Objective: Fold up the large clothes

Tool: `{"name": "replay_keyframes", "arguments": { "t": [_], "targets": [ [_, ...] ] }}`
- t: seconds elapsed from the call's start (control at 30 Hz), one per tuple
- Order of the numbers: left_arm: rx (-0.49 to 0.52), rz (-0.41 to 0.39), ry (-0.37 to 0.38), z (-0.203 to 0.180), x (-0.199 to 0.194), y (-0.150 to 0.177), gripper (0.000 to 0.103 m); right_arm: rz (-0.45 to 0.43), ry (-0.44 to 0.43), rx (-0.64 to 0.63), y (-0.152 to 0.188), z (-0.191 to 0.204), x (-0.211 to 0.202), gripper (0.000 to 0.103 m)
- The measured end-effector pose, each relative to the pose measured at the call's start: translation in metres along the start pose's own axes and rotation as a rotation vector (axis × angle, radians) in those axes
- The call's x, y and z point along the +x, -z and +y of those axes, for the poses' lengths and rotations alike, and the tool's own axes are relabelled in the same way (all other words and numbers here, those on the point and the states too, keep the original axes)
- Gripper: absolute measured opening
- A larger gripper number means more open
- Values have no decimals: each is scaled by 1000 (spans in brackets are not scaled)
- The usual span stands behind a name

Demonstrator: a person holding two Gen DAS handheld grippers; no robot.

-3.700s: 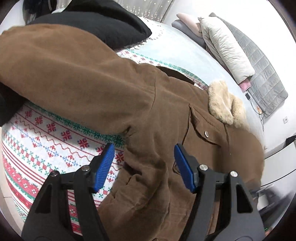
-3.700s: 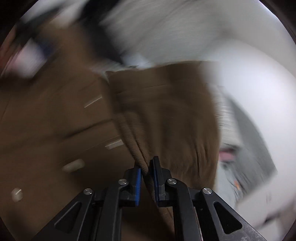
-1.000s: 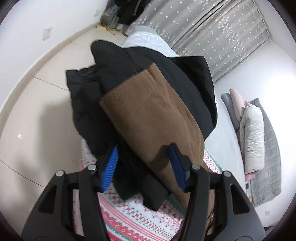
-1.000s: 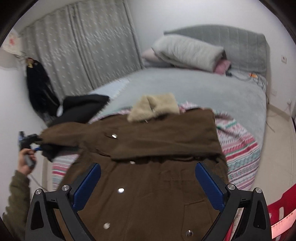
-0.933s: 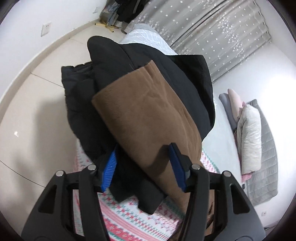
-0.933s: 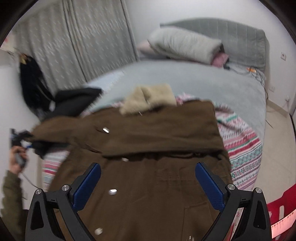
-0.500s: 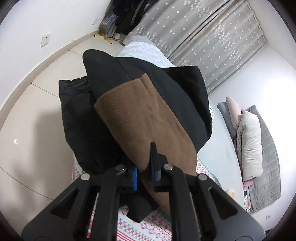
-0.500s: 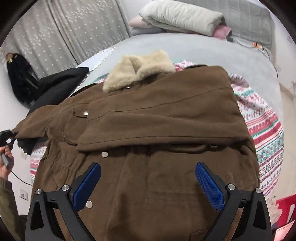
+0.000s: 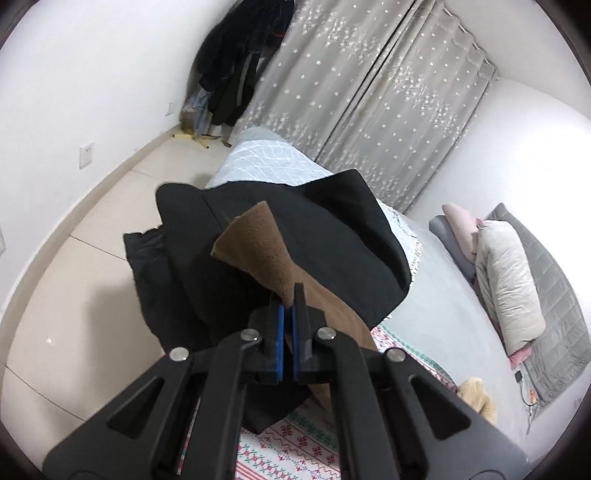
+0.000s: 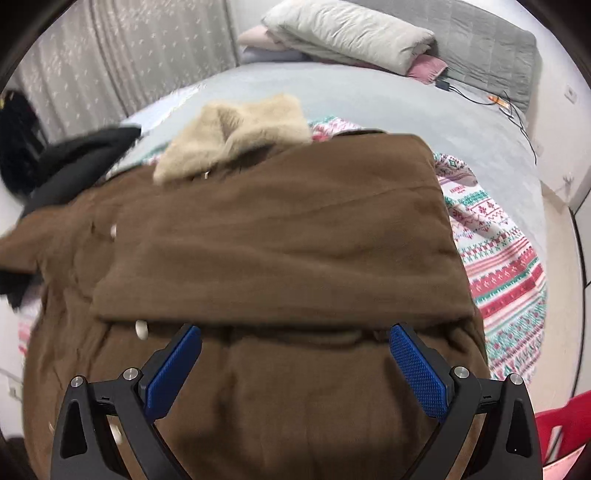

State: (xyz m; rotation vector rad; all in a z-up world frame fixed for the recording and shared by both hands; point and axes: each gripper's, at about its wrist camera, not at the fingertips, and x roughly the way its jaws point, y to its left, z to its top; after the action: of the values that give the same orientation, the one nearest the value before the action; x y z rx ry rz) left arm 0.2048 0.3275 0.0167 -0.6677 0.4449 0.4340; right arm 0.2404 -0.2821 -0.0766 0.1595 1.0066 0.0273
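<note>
A brown corduroy jacket (image 10: 280,251) with a cream fleece collar (image 10: 236,133) lies spread on the bed, one sleeve folded across its chest. My left gripper (image 9: 288,317) is shut on the cuff end of the other brown sleeve (image 9: 255,247), lifted above a black garment (image 9: 332,236). My right gripper (image 10: 295,354) is open and empty, hovering just above the jacket's lower front, its blue pads (image 10: 415,369) wide apart.
The jacket rests on a red, green and white patterned blanket (image 10: 498,258) over a grey bed (image 10: 369,96). Pillows (image 10: 351,33) lie at the headboard. Grey curtains (image 9: 369,92) and hanging dark clothes (image 9: 236,62) stand behind. A red object (image 10: 561,435) sits at the lower right.
My left gripper closed on the brown sleeve cuff and lifted it. My right gripper, still open, moved down and closer to the jacket's front.
</note>
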Motion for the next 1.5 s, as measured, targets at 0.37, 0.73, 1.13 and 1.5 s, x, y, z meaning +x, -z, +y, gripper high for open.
{"name": "replay_keyframes", "arguments": {
  "t": [0.37, 0.73, 1.13, 1.5],
  "targets": [
    [-3, -52, 177, -3, -11, -10, 4, 72, -19, -71, -13, 18, 42, 103],
    [229, -223, 325, -68, -59, -3, 4, 105, -67, 11, -15, 12, 39, 103],
    [747, 33, 728, -280, -102, 156, 11, 93, -195, 372, -16, -83, 28, 103],
    [814, 336, 830, -261, -72, 209, 24, 47, -237, 363, -15, -99, 12, 103]
  ]
}}
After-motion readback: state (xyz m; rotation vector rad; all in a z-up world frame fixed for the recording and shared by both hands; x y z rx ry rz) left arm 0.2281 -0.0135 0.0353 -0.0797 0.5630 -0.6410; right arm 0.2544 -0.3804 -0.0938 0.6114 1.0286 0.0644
